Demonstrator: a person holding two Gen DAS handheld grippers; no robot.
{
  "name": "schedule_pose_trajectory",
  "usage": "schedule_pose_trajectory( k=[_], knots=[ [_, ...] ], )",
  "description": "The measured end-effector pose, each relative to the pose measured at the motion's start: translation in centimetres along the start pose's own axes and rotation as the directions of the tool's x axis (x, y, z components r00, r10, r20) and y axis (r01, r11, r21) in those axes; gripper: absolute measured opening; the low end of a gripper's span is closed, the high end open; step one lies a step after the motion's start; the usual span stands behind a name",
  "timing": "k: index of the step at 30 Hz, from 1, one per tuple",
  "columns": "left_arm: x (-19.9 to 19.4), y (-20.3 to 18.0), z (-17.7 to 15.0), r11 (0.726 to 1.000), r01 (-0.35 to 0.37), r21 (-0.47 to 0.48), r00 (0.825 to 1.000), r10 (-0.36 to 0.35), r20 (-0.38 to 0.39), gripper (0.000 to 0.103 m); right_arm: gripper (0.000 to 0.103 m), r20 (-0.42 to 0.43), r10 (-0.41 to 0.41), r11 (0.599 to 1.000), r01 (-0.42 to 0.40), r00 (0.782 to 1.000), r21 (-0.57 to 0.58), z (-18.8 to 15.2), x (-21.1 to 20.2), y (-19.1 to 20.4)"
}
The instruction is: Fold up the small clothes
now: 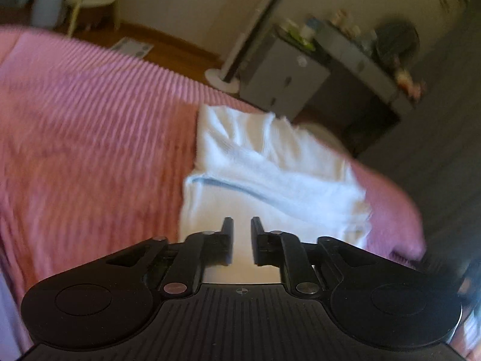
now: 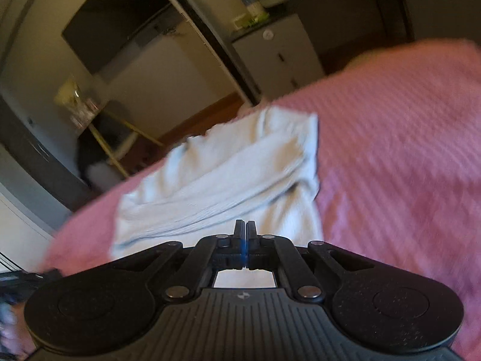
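Note:
A small white garment (image 1: pixel 270 174) lies folded on a pink ribbed blanket (image 1: pixel 90 138), near the blanket's far right edge in the left wrist view. A thin blue seam runs across it. My left gripper (image 1: pixel 242 225) is open a little, just above the garment's near edge, holding nothing. In the right wrist view the same white garment (image 2: pixel 228 177) lies rumpled on the pink blanket (image 2: pixel 399 156), with its fold running up to the right. My right gripper (image 2: pixel 244 225) is shut with its fingertips together over the garment's near edge. I cannot see cloth between them.
Beyond the bed's edge are a wooden floor (image 1: pixel 180 51), a grey cabinet (image 1: pixel 285 84), a white pole stand (image 1: pixel 222 78) and a low dark shelf unit with small items (image 1: pixel 375 60). A dark screen hangs on the wall (image 2: pixel 120 21). Both views are motion-blurred.

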State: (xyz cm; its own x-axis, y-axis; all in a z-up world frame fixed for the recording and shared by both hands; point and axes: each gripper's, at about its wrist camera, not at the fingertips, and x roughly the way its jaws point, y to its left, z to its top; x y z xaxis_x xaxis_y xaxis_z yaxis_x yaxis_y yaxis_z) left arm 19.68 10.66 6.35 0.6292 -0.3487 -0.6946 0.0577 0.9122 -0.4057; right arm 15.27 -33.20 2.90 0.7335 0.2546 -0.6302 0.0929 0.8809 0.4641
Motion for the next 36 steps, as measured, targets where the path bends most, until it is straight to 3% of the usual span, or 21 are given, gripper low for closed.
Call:
schedule_pose_trajectory(
  k=[2,4,6,8,11,14,19,22,24,30,31,32,33,36],
  knots=[
    [0.3,0.0,-1.3,0.994,0.000,0.106,0.999,0.004,-0.039,0.039,0.004,-0.036,0.011,0.998,-0.013,0.999,-0.059,-0.2,0.3,0.1],
    [0.7,0.5,-3.4,0.991,-0.005,0.136,0.995,0.019,-0.098,0.042,0.008,-0.111,0.047,0.991,-0.060,0.993,-0.116,-1.6,0.3,0.2],
    [1.0,1.8,-5.5,0.997,0.021,0.068,0.986,-0.009,-0.169,0.044,0.033,-0.170,0.051,0.979,-0.083,0.984,-0.187,-3.7,-0.1,0.4],
    [1.2,2.6,-7.3,0.999,0.033,-0.011,0.978,-0.034,-0.205,0.051,0.045,-0.229,0.076,0.981,-0.115,0.970,-0.159,-5.8,-0.4,0.2],
    [1.5,2.5,-9.1,0.998,0.038,-0.055,0.975,-0.049,-0.219,0.060,0.045,-0.271,0.120,0.991,-0.130,0.955,-0.018,-7.1,-0.1,-0.2],
    [1.5,1.3,-10.3,0.996,0.064,-0.061,0.966,-0.077,-0.246,0.062,0.046,-0.275,0.152,0.983,-0.118,0.949,0.138,-7.5,-0.1,-0.4],
    [0.6,-0.2,-11.1,0.994,0.094,-0.050,0.969,-0.103,-0.226,0.071,0.046,-0.266,0.228,0.952,-0.157,0.937,0.263,-8.3,-1.4,0.6],
    [1.1,-0.3,-11.3,0.993,0.089,-0.078,0.968,-0.105,-0.229,0.076,0.046,-0.262,0.220,0.941,-0.134,0.940,0.310,-9.0,-1.0,1.2],
    [2.2,-0.3,-11.5,0.993,0.062,-0.100,0.962,-0.086,-0.259,0.076,0.046,-0.277,0.197,0.931,-0.091,0.940,0.355,-9.2,0.4,0.9],
    [3.8,-0.6,-12.3,0.995,0.017,-0.099,0.943,-0.049,-0.330,0.074,0.043,-0.230,0.179,0.837,-0.025,0.957,0.546,-9.8,3.4,-0.2],
    [4.0,-0.6,-12.6,0.996,0.011,-0.094,0.940,-0.043,-0.339,0.069,0.035,-0.230,0.170,0.828,-0.013,0.958,0.561,-9.8,3.7,-0.2],
    [4.2,-0.5,-12.7,0.996,0.006,-0.091,0.937,-0.038,-0.348,0.060,0.014,-0.229,0.154,0.830,0.000,0.961,0.558,-9.9,4.0,-0.1],
    [4.5,-0.4,-12.8,0.995,0.002,-0.097,0.933,-0.037,-0.359,0.055,0.009,-0.228,0.140,0.842,0.005,0.964,0.540,-10.1,4.1,0.0],
    [4.5,0.2,-13.0,0.994,0.000,-0.109,0.928,-0.040,-0.371,0.025,0.008,-0.207,0.145,0.861,-0.021,0.968,0.508,-10.2,4.1,0.0]
  ],
)
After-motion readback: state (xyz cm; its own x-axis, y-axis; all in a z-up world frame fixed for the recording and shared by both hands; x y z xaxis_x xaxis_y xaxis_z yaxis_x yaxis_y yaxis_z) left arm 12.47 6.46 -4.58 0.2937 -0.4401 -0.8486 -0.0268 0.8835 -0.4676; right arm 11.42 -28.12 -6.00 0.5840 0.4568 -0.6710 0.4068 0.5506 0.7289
